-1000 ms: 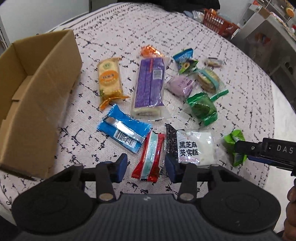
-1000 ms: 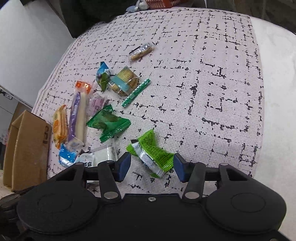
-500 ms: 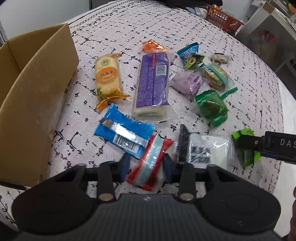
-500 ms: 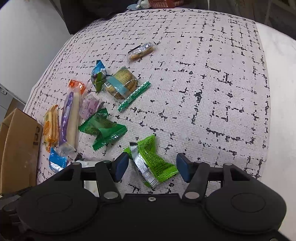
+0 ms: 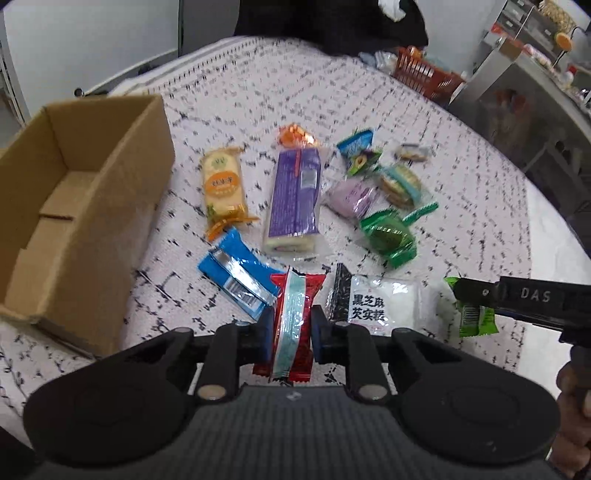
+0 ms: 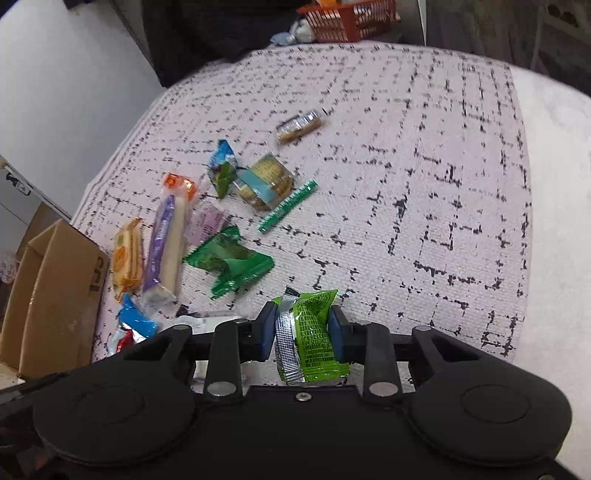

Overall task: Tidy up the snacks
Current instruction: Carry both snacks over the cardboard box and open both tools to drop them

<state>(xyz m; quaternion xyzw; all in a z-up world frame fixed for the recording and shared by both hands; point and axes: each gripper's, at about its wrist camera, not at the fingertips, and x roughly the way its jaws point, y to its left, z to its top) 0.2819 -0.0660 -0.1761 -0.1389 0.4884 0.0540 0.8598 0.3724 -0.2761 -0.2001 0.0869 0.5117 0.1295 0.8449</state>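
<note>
My left gripper (image 5: pixel 291 328) is shut on a red snack packet (image 5: pixel 293 325) with a pale blue stripe, held lifted at the near edge of the table. My right gripper (image 6: pixel 303 328) is shut on a light green snack packet (image 6: pixel 312 332); the same green packet (image 5: pixel 472 317) shows at the right of the left wrist view. An open cardboard box (image 5: pixel 70 221) stands at the left. Loose on the cloth lie a blue packet (image 5: pixel 236 277), a purple roll cake (image 5: pixel 295 195), an orange biscuit pack (image 5: pixel 221 184) and a white sesame packet (image 5: pixel 376 302).
Farther right lie a dark green packet (image 5: pixel 388 236), a lilac packet (image 5: pixel 354 195), a round biscuit pack (image 5: pixel 400 182), a small blue-green packet (image 5: pixel 358 151) and a clear wrapped biscuit (image 6: pixel 299 125). An orange basket (image 6: pixel 347 18) stands beyond the table. Bare patterned cloth (image 6: pixel 443 184) lies right.
Both grippers were open around their packets a second ago. Each has closed on its packet since and lifted it off the cloth; both views have pulled up and back.
</note>
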